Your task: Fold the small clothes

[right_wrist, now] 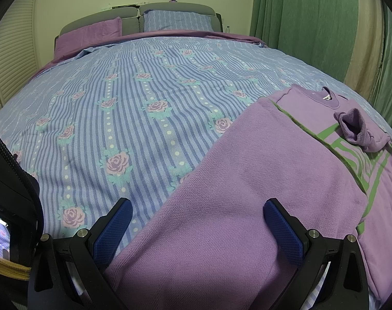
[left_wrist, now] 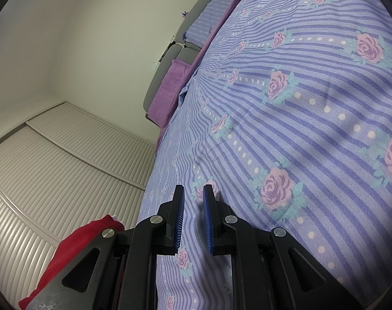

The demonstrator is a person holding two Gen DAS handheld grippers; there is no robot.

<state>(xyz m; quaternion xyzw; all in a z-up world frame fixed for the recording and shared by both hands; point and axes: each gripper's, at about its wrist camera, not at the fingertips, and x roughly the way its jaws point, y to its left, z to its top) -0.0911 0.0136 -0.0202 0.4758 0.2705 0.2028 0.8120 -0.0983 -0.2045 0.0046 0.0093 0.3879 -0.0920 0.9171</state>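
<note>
Sweater (right_wrist: pixel 260 170) lies soft and light on the bedspread (right_wrist: pixel 118 98), one side folded over. We hover the right gripper (right_wrist: pixel 197 219) wide open and empty over its hem; left gripper (left_wrist: pixel 193 196) nearly closed, empty. Pinch hem corners.

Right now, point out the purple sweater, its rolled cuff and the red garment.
purple sweater (right_wrist: pixel 247 180): right wrist view, on the folded-over knit panel.
rolled cuff (right_wrist: pixel 353 126): right wrist view, on its ribbed opening.
red garment (left_wrist: pixel 77 240): left wrist view, on its upper fold.
</note>
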